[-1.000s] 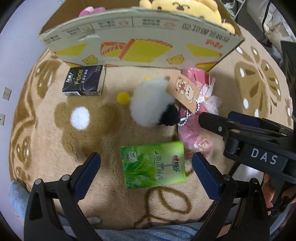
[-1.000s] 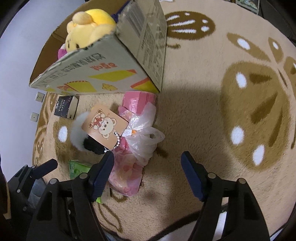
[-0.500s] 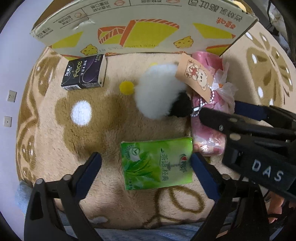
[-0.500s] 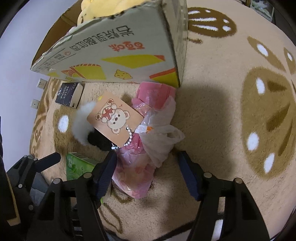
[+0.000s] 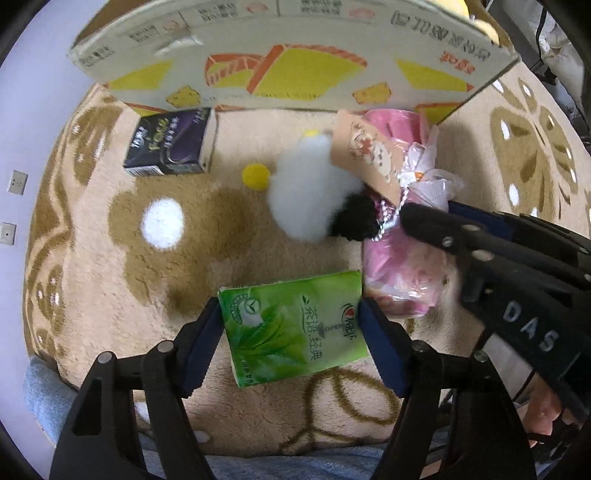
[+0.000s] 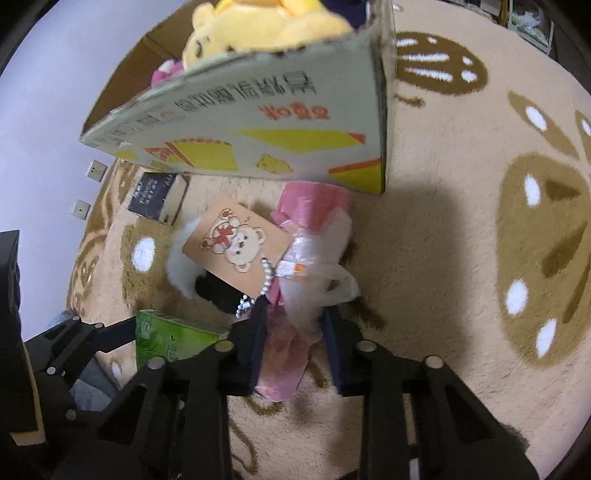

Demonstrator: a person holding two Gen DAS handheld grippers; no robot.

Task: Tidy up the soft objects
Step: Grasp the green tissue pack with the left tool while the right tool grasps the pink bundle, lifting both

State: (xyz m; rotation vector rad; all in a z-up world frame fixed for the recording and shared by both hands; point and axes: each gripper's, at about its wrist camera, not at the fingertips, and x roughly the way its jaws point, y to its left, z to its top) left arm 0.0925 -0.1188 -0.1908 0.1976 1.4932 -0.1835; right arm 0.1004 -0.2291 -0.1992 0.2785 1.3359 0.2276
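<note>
- Fingers on both grippers have closed in over the last second: a moment ago each pair stood wide above the rug, and now each has something between its pads.
- Left gripper [image 5: 291, 330] first: its blue pads now press the two short sides of the green tissue pack [image 5: 295, 328], low and centre in the left view. The pack looks pinched, though it still seems to lie on the rug [image 5: 166, 266]; whether it has lifted, I cannot tell.
- Right gripper [image 6: 295, 343] has dropped onto the pink plastic bag [image 6: 284, 354] at lower centre of its view. The fingers have narrowed around the bag's lower end; the left pad clearly touches it, the right pad sits just beside the crinkled clear plastic.
- White fluffy toy [image 5: 306, 195] with its black end and bear tag [image 6: 238, 247] has not shifted; it lies touching the pink bag, and the bead chain hangs near the right gripper's left pad.
- Dark tissue box [image 5: 170, 142] stays put in the upper left, close to the cardboard box [image 5: 280, 59] that runs across the top of the frame.
- Yellow plush bear [image 6: 266, 26] already sits inside that box, at the top of the right view.
- My read: two grasps made at once, so both soft items look set to go up and into the box next. The bead chain could snag on the way.
</note>
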